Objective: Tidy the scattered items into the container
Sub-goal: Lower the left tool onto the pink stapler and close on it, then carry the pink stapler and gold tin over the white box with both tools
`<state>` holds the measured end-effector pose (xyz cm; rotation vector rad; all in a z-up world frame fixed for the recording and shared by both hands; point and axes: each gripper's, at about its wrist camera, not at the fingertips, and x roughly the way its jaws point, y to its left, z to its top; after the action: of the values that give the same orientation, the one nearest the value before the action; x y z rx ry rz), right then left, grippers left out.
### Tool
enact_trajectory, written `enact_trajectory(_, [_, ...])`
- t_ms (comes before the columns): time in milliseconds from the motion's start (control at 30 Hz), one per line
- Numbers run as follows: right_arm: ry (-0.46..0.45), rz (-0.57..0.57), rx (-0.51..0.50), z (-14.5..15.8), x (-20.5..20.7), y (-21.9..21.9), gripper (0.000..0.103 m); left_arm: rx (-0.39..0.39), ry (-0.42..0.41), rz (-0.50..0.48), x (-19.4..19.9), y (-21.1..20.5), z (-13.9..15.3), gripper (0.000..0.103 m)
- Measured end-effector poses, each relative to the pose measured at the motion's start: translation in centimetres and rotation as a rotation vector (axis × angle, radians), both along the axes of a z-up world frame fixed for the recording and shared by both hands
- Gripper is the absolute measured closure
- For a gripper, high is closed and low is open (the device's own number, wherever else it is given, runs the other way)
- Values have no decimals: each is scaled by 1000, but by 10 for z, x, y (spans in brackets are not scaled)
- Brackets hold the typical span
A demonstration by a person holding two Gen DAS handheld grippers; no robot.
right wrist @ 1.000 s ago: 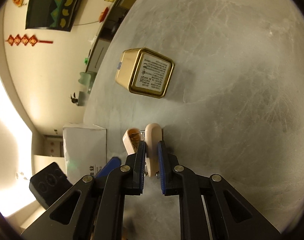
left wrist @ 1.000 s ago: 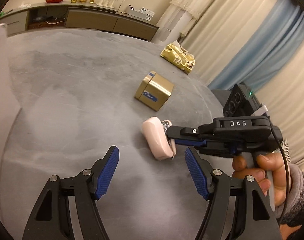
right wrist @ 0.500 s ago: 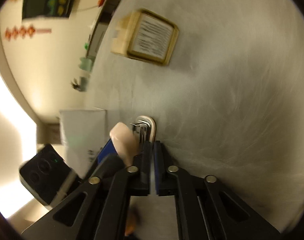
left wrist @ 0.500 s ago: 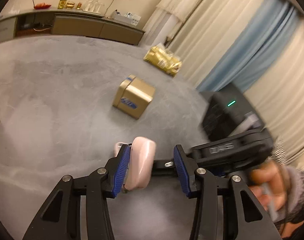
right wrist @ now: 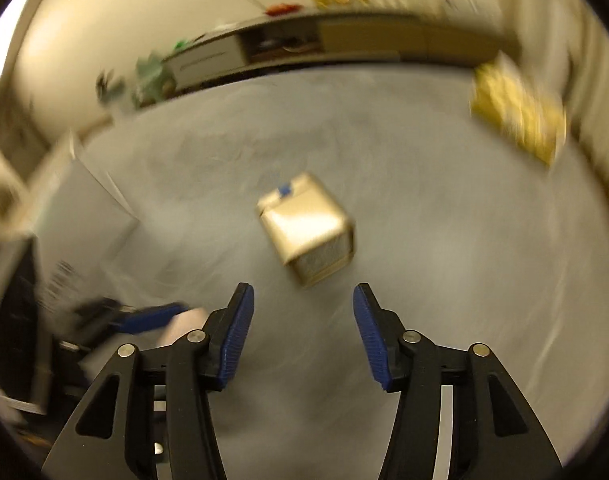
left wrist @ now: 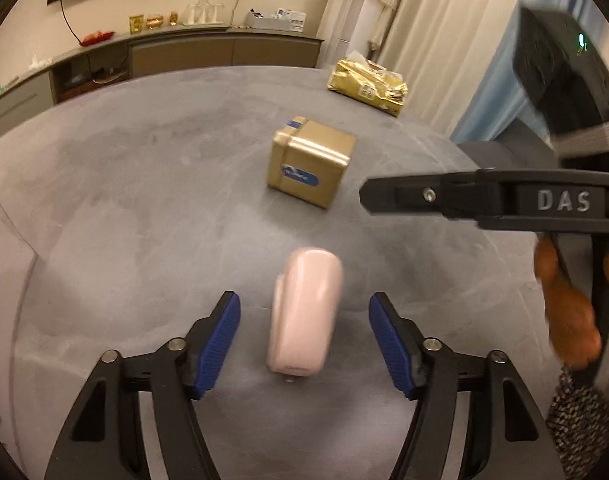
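Could knock the pink stapler [left wrist: 302, 316] askew if the spread, empty left gripper [left wrist: 304, 344] closes off-centre; right gripper [right wrist: 302, 332] likewise spread, empty

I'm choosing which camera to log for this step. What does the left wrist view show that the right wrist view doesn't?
Only the left wrist view shows the pink stapler clearly, lying on the table between the open left gripper, and the right gripper seen from the side with a hand on it. Only the right wrist view shows the white box at the left and the open right gripper's own fingers, with nothing between them. Both show the gold tin, the gold foil packet and the grey table.
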<state>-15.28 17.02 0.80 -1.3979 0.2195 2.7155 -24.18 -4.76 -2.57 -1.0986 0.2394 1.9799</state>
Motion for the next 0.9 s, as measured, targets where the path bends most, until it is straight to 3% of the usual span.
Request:
enact_trajectory(100, [-21, 68, 101, -10, -20, 8, 46, -26, 12, -5, -5, 3, -2, 40])
enact_trajectory(233, [-49, 141, 104, -25, -45, 6, 45, -104, 73, -64, 2, 17, -5, 38])
enact_trajectory(300, [-22, 150, 89, -27, -49, 5, 45, -137, 115, -72, 6, 23, -5, 69])
enact_trajectory(333, [-14, 139, 65, -27, -51, 7, 48, -138, 108, -72, 5, 22, -5, 74])
enact_trajectory(433, [-8, 99, -38, -25, -47, 14, 49, -107, 54, -34, -7, 13, -5, 74])
enact_trajectory(633, [16, 103, -97, -10, -34, 5, 52, -68, 45, 3, -17, -2, 3, 75])
enact_trajectory(900, [-103, 205, -25, -24, -14, -17, 49, -110, 40, 14, -16, -9, -5, 74])
